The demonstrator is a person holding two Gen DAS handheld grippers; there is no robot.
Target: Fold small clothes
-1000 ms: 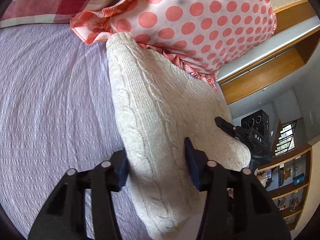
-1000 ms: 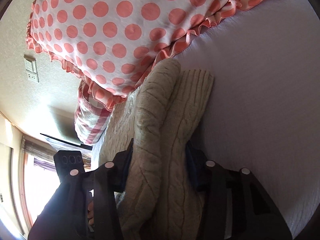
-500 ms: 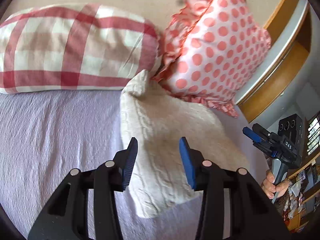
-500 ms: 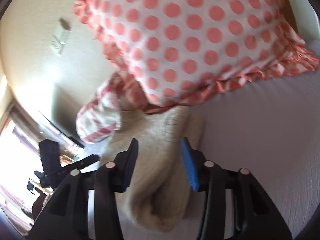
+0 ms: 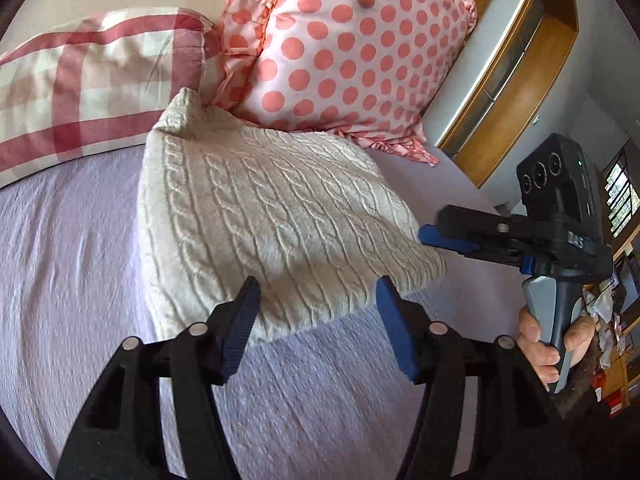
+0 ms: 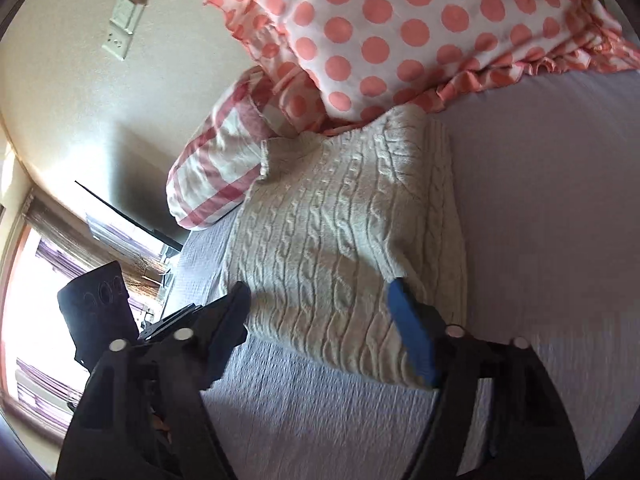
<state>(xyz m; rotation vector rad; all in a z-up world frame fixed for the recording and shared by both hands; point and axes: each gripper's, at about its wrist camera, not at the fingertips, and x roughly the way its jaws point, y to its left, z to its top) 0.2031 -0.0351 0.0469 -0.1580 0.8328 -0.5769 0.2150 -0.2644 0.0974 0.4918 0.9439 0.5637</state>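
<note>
Folded cream cable-knit sweater [image 5: 272,220] on lilac bed [image 5: 80,280], touching polka-dot pillow [image 5: 344,52] and checked pillow [image 5: 96,80]; left gripper [image 5: 318,320] and right gripper [image 6: 320,320] jaws spread, empty.

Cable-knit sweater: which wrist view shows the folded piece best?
The left wrist view: the cream sweater lies nearly whole and sharply lit on the bed, its cables plain. The right wrist view shows the sweater too, but partly shadowed, with one near corner hidden behind a blue pad.
</note>
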